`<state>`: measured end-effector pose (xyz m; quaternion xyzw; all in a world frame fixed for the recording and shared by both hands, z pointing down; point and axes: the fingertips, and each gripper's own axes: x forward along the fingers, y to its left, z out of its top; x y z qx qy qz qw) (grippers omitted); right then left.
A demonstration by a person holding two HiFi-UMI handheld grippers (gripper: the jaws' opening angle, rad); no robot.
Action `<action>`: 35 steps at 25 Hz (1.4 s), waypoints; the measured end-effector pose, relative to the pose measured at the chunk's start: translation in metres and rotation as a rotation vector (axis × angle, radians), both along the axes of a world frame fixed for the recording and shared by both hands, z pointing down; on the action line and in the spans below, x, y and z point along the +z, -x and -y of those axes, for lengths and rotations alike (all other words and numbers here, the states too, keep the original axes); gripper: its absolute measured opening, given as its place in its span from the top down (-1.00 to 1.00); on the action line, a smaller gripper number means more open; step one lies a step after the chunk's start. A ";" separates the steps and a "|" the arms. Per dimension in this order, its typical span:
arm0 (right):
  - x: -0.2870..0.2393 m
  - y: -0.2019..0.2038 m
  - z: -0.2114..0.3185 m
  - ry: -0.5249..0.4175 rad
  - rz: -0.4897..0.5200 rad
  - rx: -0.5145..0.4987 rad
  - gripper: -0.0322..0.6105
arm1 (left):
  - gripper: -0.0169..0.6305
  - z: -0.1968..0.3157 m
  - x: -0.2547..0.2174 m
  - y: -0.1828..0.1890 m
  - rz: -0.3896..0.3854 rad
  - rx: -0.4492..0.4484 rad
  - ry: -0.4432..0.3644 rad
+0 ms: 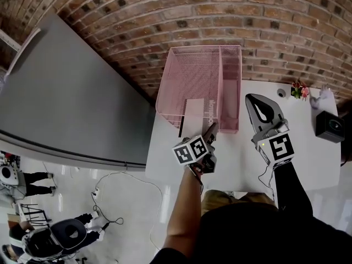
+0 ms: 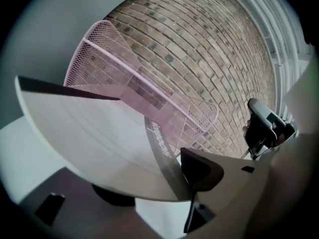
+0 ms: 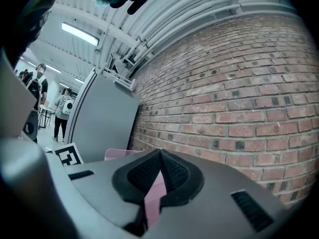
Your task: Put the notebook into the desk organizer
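Observation:
The pink mesh desk organizer (image 1: 190, 51) stands on the white table (image 1: 308, 164) against the brick wall. The white notebook (image 1: 196, 110) with a dark spine stands in its front compartment, leaning. My left gripper (image 1: 212, 130) is at the organizer's front edge. In the left gripper view the notebook's cover (image 2: 99, 128) lies between the open jaws of the left gripper (image 2: 154, 183), one dark pad (image 2: 199, 171) just off its spine edge, with the organizer (image 2: 109, 54) behind. My right gripper (image 1: 254, 99) hovers to the right, shut and empty, its pads (image 3: 159, 176) meeting.
A black box (image 1: 330, 126), a small flower ornament (image 1: 300, 89) and a small round white object (image 1: 281, 92) sit at the table's far right. A grey panel (image 1: 66, 92) runs along the left. The table's left edge is beside the organizer. People stand on the floor below.

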<state>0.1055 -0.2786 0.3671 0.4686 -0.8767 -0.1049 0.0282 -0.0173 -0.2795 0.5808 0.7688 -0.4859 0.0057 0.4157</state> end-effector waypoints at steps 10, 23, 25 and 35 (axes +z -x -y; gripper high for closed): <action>0.000 0.009 -0.006 0.000 -0.003 -0.026 0.83 | -0.07 -0.017 0.013 -0.014 -0.014 0.085 -0.007; -0.004 0.017 -0.014 -0.013 0.003 -0.051 0.83 | -0.08 -0.046 0.010 -0.013 -0.017 0.121 -0.061; -0.005 0.018 -0.014 -0.013 0.003 -0.055 0.83 | -0.07 -0.053 0.013 -0.012 0.009 0.139 -0.075; -0.005 0.021 -0.014 -0.016 0.009 -0.068 0.83 | 0.39 -0.060 0.003 0.009 0.172 0.116 -0.164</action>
